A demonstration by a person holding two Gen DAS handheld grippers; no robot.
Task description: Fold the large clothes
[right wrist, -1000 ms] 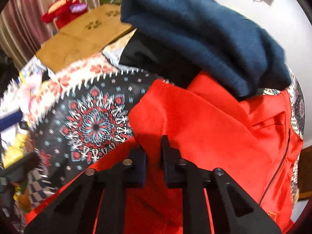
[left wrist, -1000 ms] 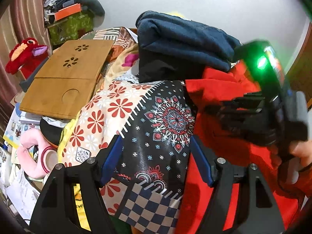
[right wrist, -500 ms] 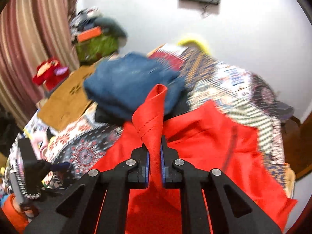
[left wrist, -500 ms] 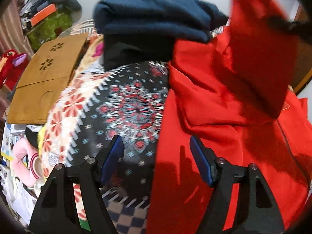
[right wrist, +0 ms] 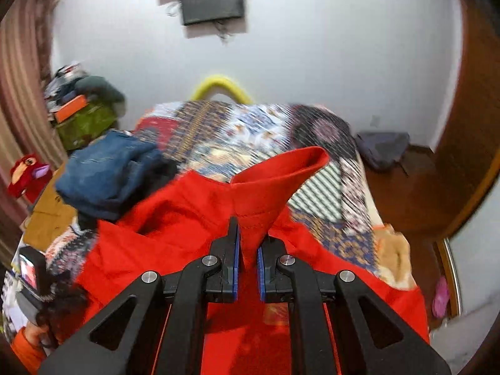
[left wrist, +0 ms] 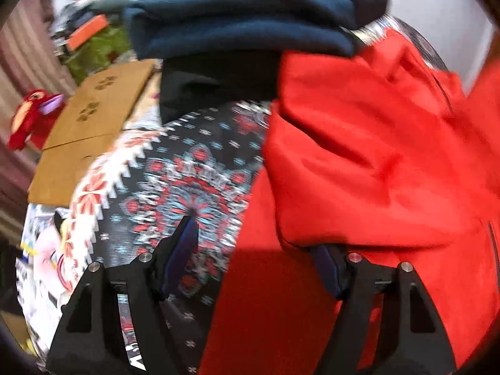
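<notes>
A large red garment (left wrist: 359, 162) lies on a patterned bedspread (left wrist: 187, 181). In the right wrist view my right gripper (right wrist: 248, 243) is shut on a fold of the red garment (right wrist: 268, 187) and holds it lifted above the bed. In the left wrist view my left gripper (left wrist: 256, 250) is open, low over the garment's left edge; red cloth covers its right fingertip. The left gripper also shows at the lower left of the right wrist view (right wrist: 31, 284).
A folded dark blue garment (left wrist: 243, 22) on a black one (left wrist: 212, 84) sits at the head of the bed. A wooden lap table (left wrist: 90, 125) and a red plush toy (left wrist: 28, 118) lie left. A wooden door (right wrist: 468, 125) stands right.
My right gripper has lifted the red fold higher and swung it rightward. My left gripper has moved forward and closer to the garment's left edge.
</notes>
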